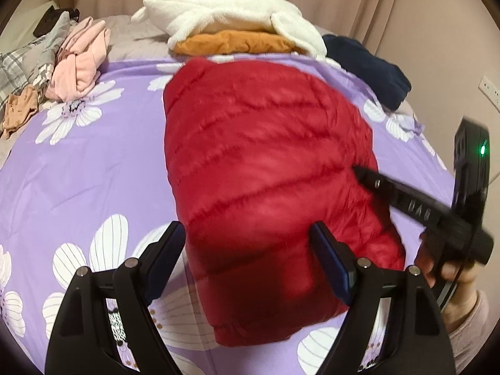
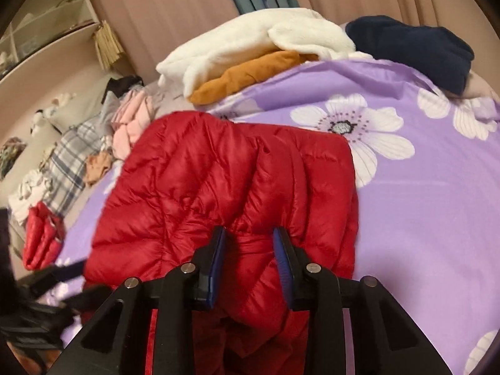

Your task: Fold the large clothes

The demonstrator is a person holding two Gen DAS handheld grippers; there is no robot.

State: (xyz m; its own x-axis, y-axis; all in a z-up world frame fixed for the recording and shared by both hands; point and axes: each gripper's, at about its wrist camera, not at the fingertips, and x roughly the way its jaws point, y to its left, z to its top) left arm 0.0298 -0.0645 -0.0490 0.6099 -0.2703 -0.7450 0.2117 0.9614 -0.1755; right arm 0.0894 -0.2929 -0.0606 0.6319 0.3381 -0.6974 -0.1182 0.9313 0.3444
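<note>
A red quilted down jacket (image 1: 265, 162) lies folded in a thick bundle on the purple flowered bedsheet (image 1: 78, 181). My left gripper (image 1: 247, 237) is open, its jaws standing wide over the near end of the jacket. My right gripper (image 1: 359, 170) comes in from the right in the left wrist view, its tip against the jacket's right side. In the right wrist view the jacket (image 2: 203, 187) fills the middle, and my right gripper (image 2: 250, 240) stands part open with a fold of red fabric between its pads. The left gripper (image 2: 59, 272) shows blurred at lower left.
A white fleece garment (image 1: 225, 12) lies over an orange one (image 1: 234, 43) at the far side of the bed. A navy garment (image 1: 368, 65) lies far right. Pink clothes (image 1: 81, 59) and plaid ones (image 1: 28, 59) are heaped far left. A second red piece (image 2: 40, 234) lies by shelves (image 2: 47, 31).
</note>
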